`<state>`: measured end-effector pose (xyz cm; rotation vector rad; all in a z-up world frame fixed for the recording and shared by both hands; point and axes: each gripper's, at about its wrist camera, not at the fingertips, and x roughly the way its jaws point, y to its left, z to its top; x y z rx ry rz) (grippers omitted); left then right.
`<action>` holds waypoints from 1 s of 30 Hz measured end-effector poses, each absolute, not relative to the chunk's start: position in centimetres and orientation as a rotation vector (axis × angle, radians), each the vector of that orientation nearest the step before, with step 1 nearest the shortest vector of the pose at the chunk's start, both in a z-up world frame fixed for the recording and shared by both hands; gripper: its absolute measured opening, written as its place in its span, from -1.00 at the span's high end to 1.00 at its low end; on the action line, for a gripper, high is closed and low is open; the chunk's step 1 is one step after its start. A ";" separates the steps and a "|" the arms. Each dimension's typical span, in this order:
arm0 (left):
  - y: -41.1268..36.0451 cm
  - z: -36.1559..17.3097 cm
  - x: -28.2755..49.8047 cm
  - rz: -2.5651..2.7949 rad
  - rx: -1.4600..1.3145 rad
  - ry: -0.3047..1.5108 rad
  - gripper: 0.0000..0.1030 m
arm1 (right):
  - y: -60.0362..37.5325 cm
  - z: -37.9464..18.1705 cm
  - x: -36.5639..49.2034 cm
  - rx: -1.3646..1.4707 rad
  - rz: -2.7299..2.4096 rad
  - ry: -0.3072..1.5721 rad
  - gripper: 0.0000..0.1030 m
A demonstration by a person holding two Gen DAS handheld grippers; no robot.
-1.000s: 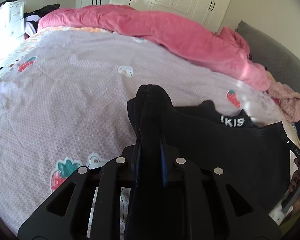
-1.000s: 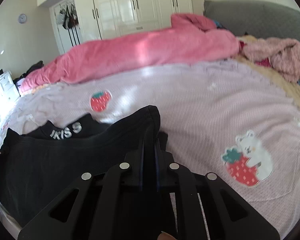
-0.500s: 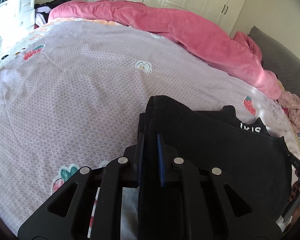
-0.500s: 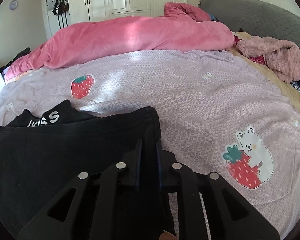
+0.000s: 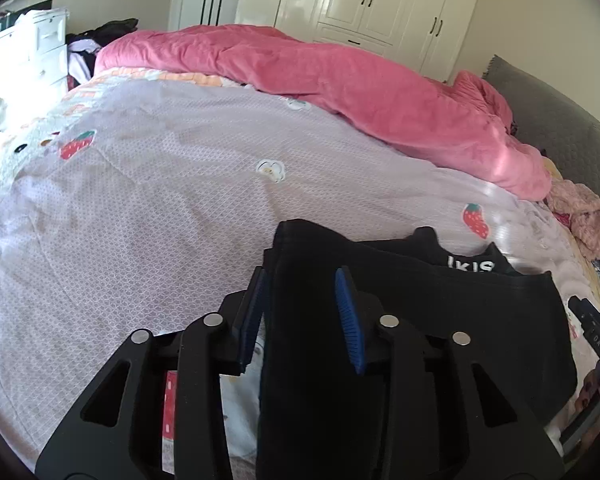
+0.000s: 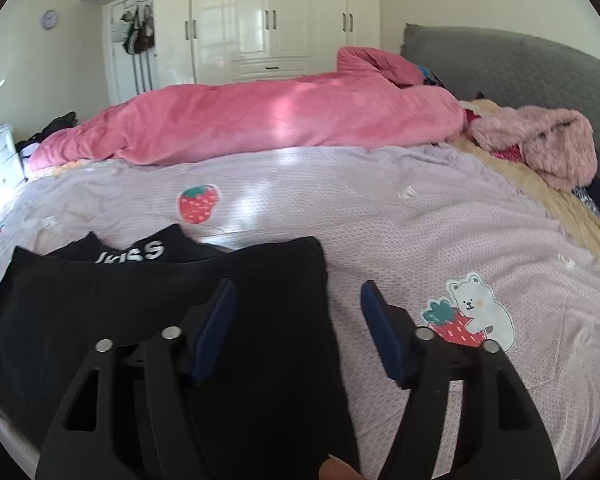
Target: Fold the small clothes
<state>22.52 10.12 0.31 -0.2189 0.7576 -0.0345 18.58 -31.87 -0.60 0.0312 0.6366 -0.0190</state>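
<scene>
Both grippers hovered low over the bed with their blue-padded jaws spread apart, neither one clamping anything. Between the fingers of the left gripper ran the folded left edge of the black cotton garment with white lettering; the cloth passed through the gap, and I could not tell whether either pad touched it. The right gripper straddled the garment's other folded edge, its left pad over the black fabric and its right pad out over the lilac quilted bedspread printed with strawberries and bears. The garment lay flat on that bedspread, the lettered collar end poking out beyond the folded layer, ahead of the jaws and toward the space between the two grippers.

Well ahead of both sets of jaws a rumpled pink fleece duvet lay across the far side of the bed. Off to the right of the jaws sat a fluffy pale pink garment heaped against the grey padded headboard. White wardrobe doors stood beyond the bed.
</scene>
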 end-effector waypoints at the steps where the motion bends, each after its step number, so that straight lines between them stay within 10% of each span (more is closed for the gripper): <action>1: 10.0 0.5 22.4 -0.039 -0.215 0.754 0.39 | -31.4 -0.5 18.2 0.022 -0.003 0.632 -0.37; 30: 8.5 -2.7 18.9 -0.078 -0.138 0.924 -0.45 | -30.3 -3.0 14.5 0.124 0.089 0.803 -0.68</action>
